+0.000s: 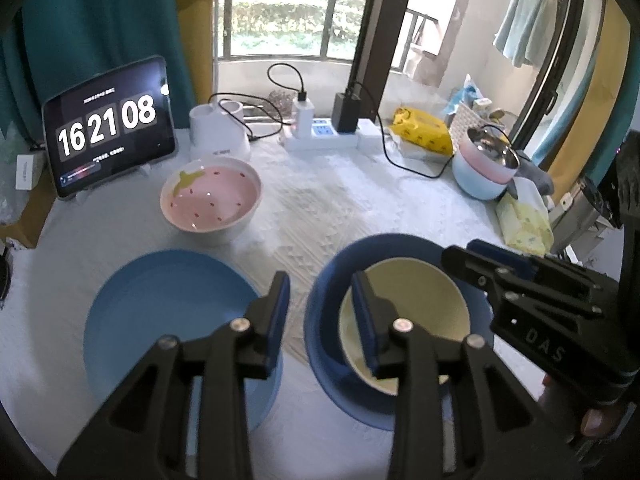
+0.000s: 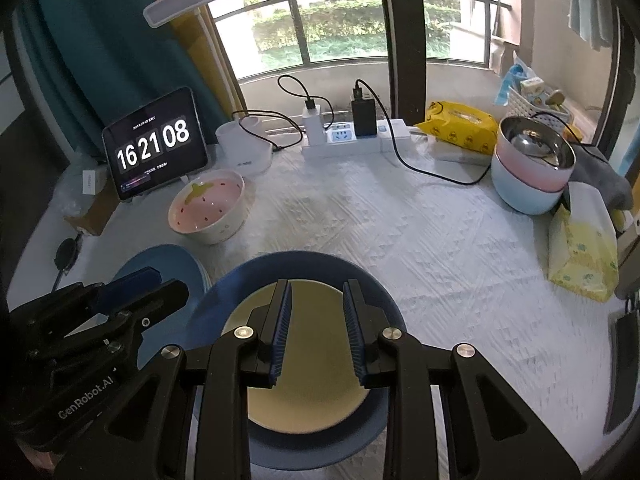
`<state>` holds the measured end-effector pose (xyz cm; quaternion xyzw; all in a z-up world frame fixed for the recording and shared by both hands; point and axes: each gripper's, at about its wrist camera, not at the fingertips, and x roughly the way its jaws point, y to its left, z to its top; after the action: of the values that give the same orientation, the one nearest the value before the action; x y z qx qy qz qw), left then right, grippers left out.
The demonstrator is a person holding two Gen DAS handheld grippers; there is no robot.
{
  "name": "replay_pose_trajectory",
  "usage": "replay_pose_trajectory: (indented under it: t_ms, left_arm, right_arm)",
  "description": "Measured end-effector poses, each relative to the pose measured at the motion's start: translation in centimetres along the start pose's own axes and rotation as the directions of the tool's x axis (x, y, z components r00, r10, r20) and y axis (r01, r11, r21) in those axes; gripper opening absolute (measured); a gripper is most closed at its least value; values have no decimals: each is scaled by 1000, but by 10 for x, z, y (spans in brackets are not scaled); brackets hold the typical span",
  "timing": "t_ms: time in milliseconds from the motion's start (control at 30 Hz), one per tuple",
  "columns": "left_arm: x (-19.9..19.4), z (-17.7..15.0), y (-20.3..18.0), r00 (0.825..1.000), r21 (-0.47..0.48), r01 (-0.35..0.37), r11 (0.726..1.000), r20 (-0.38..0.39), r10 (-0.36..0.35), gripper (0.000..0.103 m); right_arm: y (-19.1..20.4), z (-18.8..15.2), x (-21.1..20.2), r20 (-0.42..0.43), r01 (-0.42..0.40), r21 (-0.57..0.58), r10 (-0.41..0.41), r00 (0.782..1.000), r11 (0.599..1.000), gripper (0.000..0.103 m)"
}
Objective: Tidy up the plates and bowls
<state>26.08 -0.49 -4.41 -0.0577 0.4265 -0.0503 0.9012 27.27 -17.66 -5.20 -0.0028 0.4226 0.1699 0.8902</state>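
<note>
Right wrist view: tablet [image 2: 156, 144] reads 16 21 08
Left gripper [image 2: 132, 284]: "GenRobot.AI", jaws apart, nothing gripped
Right gripper [image 2: 316, 328]: released above yellow bowl [image 2: 316, 380]
Room: bare tablecloth [image 2: 440, 264] on the right

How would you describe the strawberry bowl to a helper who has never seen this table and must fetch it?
Find the tablet clock standing at the table's back left. Right in front of it sits the strawberry bowl: white outside, pink inside with dark seed marks and a yellow-green leaf. The dishes nearby are plain blue or yellow.

Glazed crockery on a textured white cloth

A glossy pink strawberry bowl [image 2: 208, 208] and matt blue plate [image 1: 172, 320] sit on the embossed cloth covering the table [image 2: 400, 240]; a polished steel bowl [image 2: 536, 140] gleams nearby.
</note>
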Motion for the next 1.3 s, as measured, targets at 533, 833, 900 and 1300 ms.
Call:
replay_pose_trajectory:
  t_ms: [533,833,900,1300]
  left_arm:
    - [-3,11,32,1000,-21,-10,1000,27,10,37]
    - [0,17,54,999,-38,-18,999,27,19,37]
    - [1,18,58,999,-42,-19,999,29,20,37]
    - [10,27,87,999,-62,-30,998,32,32,37]
  right_arm:
    - [25,16,13,-13,8,-34,-8,1000,999,28]
    - [43,27,27,-24,6,-54,-8,1000,999,28]
    - [47,29,30,-27,6,-59,-8,1000,998,28]
    - [64,43,48,-43,9,-90,-13,999,996,28]
